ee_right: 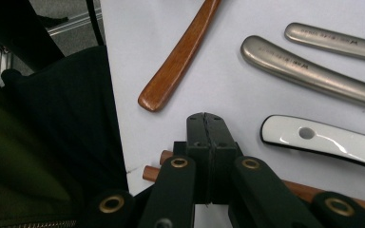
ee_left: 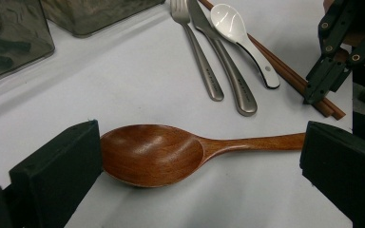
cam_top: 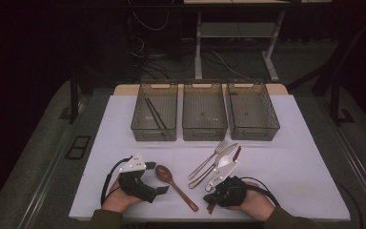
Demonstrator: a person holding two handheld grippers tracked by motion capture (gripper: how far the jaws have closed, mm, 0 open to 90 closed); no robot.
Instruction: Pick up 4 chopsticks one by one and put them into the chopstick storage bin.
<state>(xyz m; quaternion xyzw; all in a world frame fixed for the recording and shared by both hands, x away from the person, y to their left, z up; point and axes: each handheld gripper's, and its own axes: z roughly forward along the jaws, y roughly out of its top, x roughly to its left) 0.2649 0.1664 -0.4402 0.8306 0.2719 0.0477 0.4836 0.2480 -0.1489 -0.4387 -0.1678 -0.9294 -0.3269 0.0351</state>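
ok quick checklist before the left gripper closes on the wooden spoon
1. Left gripper jaws open: ok.
2. Wooden spoon lying between them: ok, though lengthwise, bowl at one pad, handle toward the other.
3. Good grip across the spoon: not ok, the jaws span its length.
4. Right gripper shut and empty, over the brown chopsticks: ok.
5. Fork, knife and white spoon apart from the wooden spoon: ok.
6. Middle bin free: ok.
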